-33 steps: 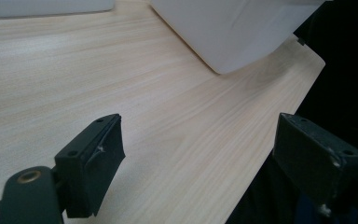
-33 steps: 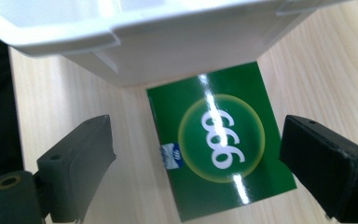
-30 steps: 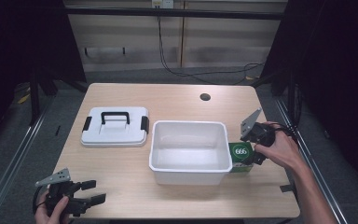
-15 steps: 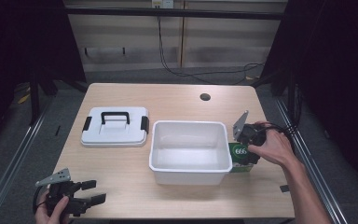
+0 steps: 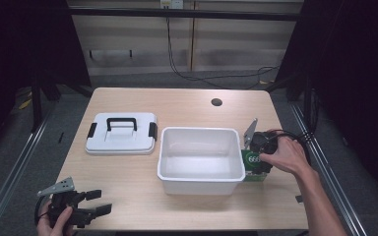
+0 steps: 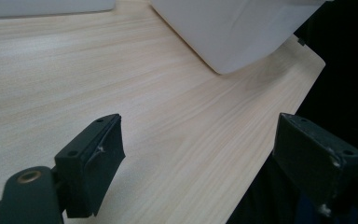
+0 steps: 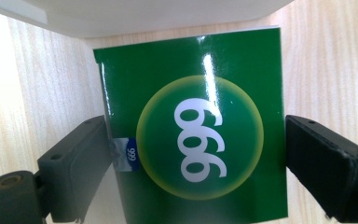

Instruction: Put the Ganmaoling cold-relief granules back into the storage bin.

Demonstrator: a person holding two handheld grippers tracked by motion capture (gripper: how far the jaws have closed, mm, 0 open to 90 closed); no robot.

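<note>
Seemingly green box (image 7: 193, 135) between right gripper (image 7: 196, 163)

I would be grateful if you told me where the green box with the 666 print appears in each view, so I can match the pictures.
High view: the green box sits right of centre, against the white bin's right wall, under the right gripper.
Left gripper view: not in it.
Right gripper view: the box lies centre frame, between the two jaws.
Shared landmark: the white bin, at the top edge here.

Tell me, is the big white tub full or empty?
Empty. In the high view the white tub shows only its bare white floor, and the green box sits outside it, on the table by its right wall.
</note>
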